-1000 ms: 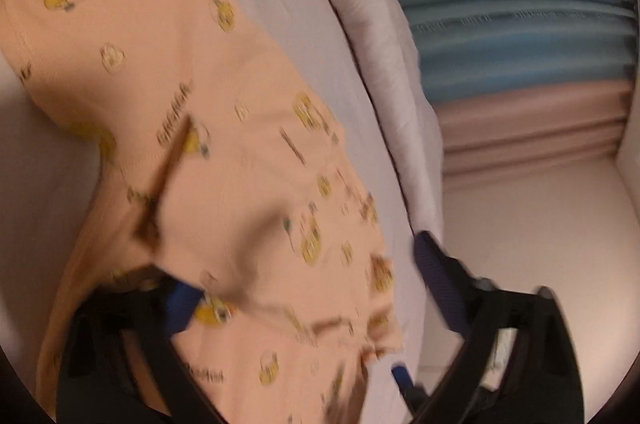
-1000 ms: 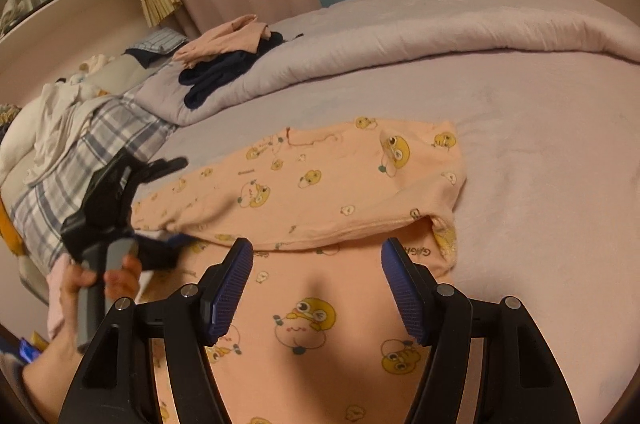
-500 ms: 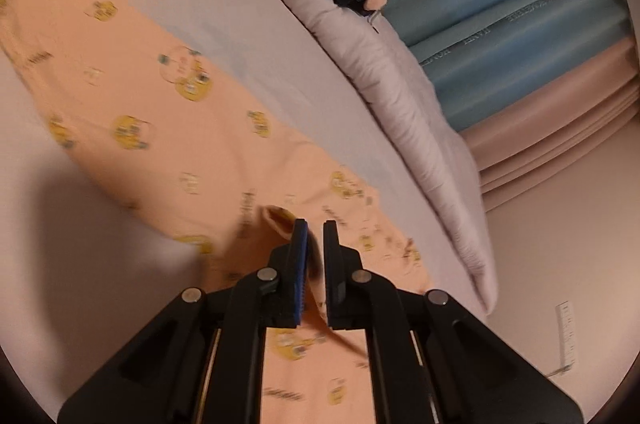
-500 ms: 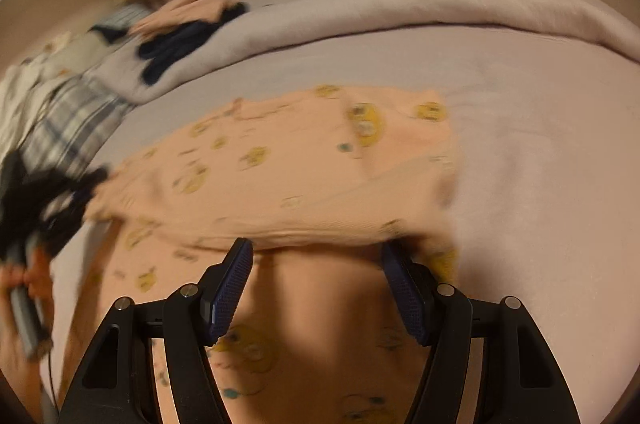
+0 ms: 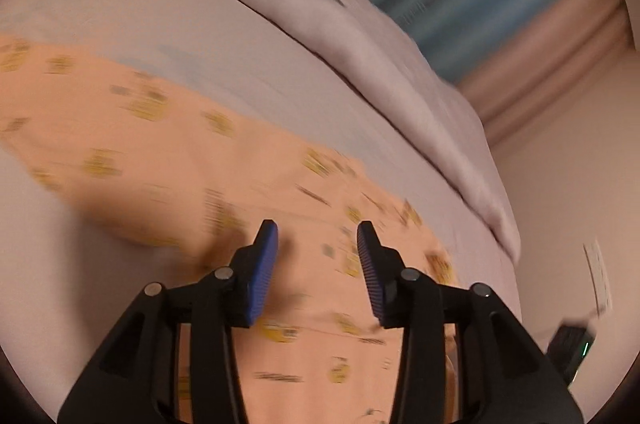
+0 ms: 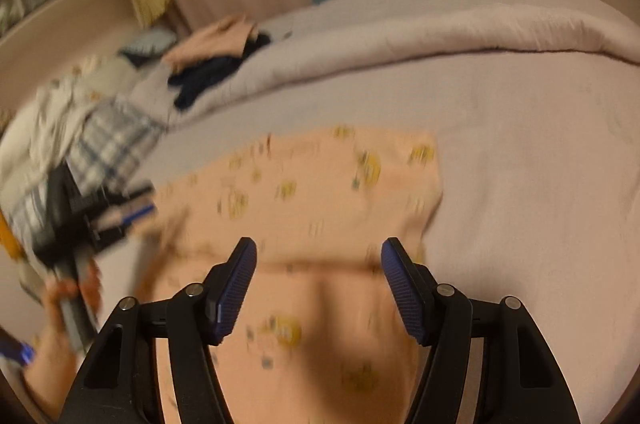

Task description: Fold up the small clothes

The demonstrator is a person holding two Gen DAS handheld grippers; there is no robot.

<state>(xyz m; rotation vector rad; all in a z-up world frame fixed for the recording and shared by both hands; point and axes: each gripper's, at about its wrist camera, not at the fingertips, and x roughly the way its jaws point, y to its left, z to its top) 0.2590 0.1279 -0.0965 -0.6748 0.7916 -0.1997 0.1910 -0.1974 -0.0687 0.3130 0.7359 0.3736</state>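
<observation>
the peach garment [image 6: 328, 192] with yellow cartoon prints lies flat on the pale bed sheet [image 6: 540, 184], spreading from the centre of the right wrist view down toward 6 o'clock, with one layer already laid across it as a band from 9 to 3 o'clock

it looks thin, soft and light, so it will likely drape and slide over itself with no stiffness to hold a crease; a hem edge or corner seems the best place to pinch, such as the folded corner at 3 o'clock of the cloth, taking every layer there so none slips loose

the left gripper [image 5: 316, 260] hovers above the peach cloth with its blue pads apart and opening, nothing between them (the fabric lies below, not pinched). the right gripper [image 6: 318, 288] has its fingers spread wide over the fold line, also empty

both views are smeared by motion, so the prints and the exact fold edge are hard to read. the garment's near end is cut off at 6 o'clock behind the gripper bodies, and its kind stays uncertain. a heap of other clothes [image 6: 100, 128] at 10 o'clock is too blurred to sort
</observation>
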